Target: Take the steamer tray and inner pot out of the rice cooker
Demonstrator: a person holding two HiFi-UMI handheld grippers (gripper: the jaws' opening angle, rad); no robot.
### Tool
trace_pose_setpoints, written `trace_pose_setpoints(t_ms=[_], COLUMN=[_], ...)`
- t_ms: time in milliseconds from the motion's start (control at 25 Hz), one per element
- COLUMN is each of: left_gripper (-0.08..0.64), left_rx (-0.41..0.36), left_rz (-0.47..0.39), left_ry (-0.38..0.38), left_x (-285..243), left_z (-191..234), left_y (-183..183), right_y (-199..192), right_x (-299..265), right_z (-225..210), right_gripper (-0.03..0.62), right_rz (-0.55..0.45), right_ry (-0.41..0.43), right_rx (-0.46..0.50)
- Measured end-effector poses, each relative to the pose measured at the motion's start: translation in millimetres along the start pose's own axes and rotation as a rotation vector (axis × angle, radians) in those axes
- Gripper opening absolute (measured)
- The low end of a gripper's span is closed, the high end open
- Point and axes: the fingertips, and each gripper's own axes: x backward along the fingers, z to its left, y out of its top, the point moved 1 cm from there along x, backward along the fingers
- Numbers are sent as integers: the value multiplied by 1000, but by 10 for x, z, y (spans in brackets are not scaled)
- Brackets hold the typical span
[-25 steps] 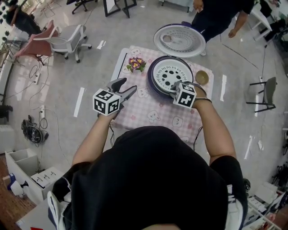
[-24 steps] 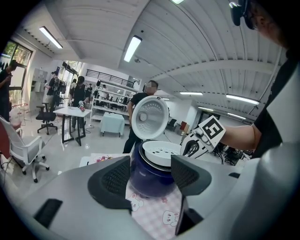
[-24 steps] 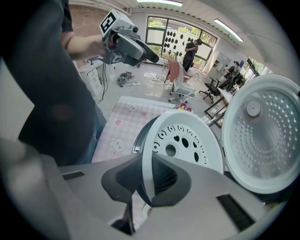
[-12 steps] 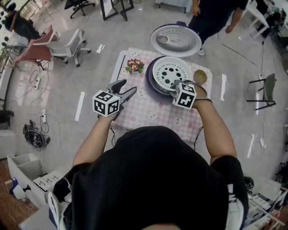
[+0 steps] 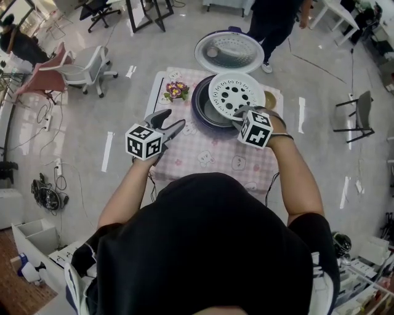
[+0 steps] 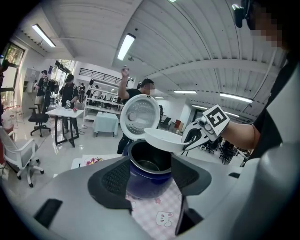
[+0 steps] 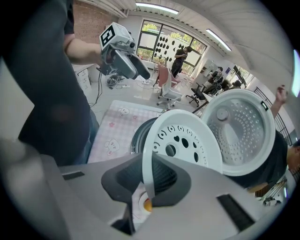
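The white steamer tray (image 5: 236, 92) with round holes hangs tilted above the dark blue rice cooker (image 5: 200, 112). My right gripper (image 5: 241, 118) is shut on its near rim, and in the right gripper view the rim (image 7: 146, 159) runs between the two pads. Below the tray the metal inner pot (image 6: 149, 161) sits in the cooker body (image 6: 150, 185). The cooker's lid (image 5: 229, 52) stands open at the back. To the left of the cooker, my left gripper (image 5: 172, 123) is open over the tablecloth and holds nothing. It points at the cooker.
The small table has a pink checked cloth (image 5: 209, 157). A pot of flowers (image 5: 176, 91) stands at the back left and a small brown bowl (image 5: 271, 99) to the right of the cooker. A person (image 5: 274, 18) stands behind the table. Office chairs (image 5: 86, 64) are far left.
My right gripper has risen with the steamer tray, which now hangs clear of the cooker's mouth and more tilted. The left gripper has barely moved.
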Motion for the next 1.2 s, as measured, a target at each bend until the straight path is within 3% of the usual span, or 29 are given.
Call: trace_pose_setpoints(t_ms=[600,1200], left_gripper=[288,288], left_rx=[-54,-112], left_rz=[35,79], left_ry=[-105,-239], left_x=[-418,-968], left_z=[-393,-993], left_y=[95,134], right_y=[-862,-1804], right_x=[554,775], right_z=[101,588], right_gripper=[38,38], right_rz=[27,105], right_ry=[-115,-145], right_rx=[-214,-403])
